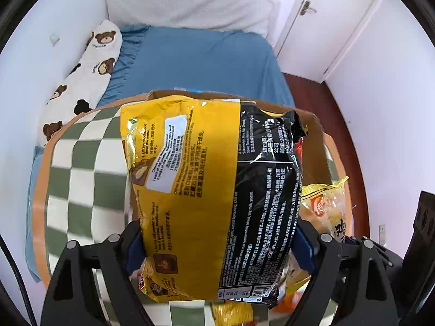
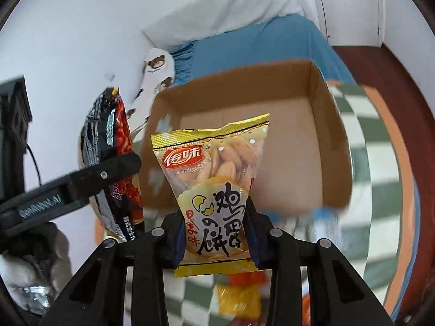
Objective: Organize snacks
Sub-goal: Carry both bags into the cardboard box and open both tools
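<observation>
Left gripper (image 1: 217, 247) clamped on yellow-black noodle pack (image 1: 214, 190), pack raised at 12 o'clock over checkered mat (image 1: 81, 163). Right gripper (image 2: 217, 241) clenched on yellow biscuit packet (image 2: 214, 190); cardboard box (image 2: 334, 135) open, at 1 o'clock behind packet.

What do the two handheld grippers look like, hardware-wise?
Both are matte black plastic. The left gripper and right gripper each have angular linkage arms with triangular cut-outs, round silver pivot pins and blue pads inside the fingers. White lettering marks the left one's side, unreadable. A black cable runs nearby.
</observation>
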The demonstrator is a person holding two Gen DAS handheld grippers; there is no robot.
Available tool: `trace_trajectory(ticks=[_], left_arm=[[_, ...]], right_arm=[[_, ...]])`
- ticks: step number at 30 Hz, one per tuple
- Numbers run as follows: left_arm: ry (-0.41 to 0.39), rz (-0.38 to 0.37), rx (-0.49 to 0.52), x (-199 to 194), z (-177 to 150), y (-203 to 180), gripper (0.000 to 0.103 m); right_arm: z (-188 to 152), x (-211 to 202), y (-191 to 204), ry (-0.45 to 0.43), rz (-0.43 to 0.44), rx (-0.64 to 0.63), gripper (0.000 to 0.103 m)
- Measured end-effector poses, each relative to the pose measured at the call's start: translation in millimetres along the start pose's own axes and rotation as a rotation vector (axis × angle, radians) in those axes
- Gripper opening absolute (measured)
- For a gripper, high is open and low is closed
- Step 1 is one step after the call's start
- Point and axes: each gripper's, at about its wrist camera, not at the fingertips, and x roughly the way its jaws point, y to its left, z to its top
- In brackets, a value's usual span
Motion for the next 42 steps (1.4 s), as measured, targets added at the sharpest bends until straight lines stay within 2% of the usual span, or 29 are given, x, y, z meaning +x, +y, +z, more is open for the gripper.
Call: trace_trajectory(ticks=[3, 5, 9, 14, 17, 20, 22, 23, 24, 26, 29, 32, 42], left_arm=[[0.064, 0.002, -0.024, 43.9, 25.6, 7.3, 0.086], [0.11, 0.007, -0.038, 86.5, 44.4, 22.1, 0.086], [0.183, 0.045, -0.04, 137.9, 57.4, 29.9, 0.086], [0.232, 0.063, -0.043, 175.7, 65.2, 31.3, 0.086], [0.238, 0.081, -0.035, 181.3, 66.1, 26.2, 0.086], [0.269, 0.067, -0.038, 191.5, 68.8, 26.4, 0.087], [0.281, 0.073, -0.034, 193.2, 67.6, 23.9, 0.088], [0.284, 0.079, -0.032, 195.1, 66.6, 23.9, 0.09], [0.286, 0.082, -0.027, 195.0, 66.1, 23.5, 0.092], [0.272, 0.085, -0.023, 191.7, 64.2, 22.0, 0.096], [0.256, 0.074, -0.029, 183.9, 63.4, 22.3, 0.096], [0.212, 0.079, -0.028, 167.1, 61.0, 20.4, 0.096], [0.057, 0.087, 0.016, 99.2, 38.8, 18.3, 0.096]], right_arm=[[39.2, 35.9, -7.9, 0.028, -0.025, 0.001, 0.038], [59.4, 57.0, -11.2, 0.051, -0.043, -0.005, 0.038], [85.8, 101.2, -24.4, 0.095, -0.075, -0.01, 0.038], [98.8, 145.6, -42.5, 0.146, -0.081, -0.017, 0.038], [104.9, 166.9, -51.6, 0.164, -0.083, -0.025, 0.038], [110.5, 179.4, -53.3, 0.181, -0.066, -0.033, 0.041], [111.3, 185.2, -56.4, 0.189, -0.058, -0.028, 0.059], [112.0, 188.3, -57.7, 0.194, -0.058, -0.033, 0.078], [113.1, 190.7, -59.2, 0.195, -0.062, -0.037, 0.085], [112.5, 193.3, -61.5, 0.199, -0.063, -0.044, 0.087], [112.3, 194.2, -66.5, 0.197, -0.082, -0.044, 0.087], [113.3, 190.1, -70.9, 0.184, -0.102, -0.03, 0.094], [94.8, 125.2, -57.9, 0.088, -0.164, -0.05, 0.095]])
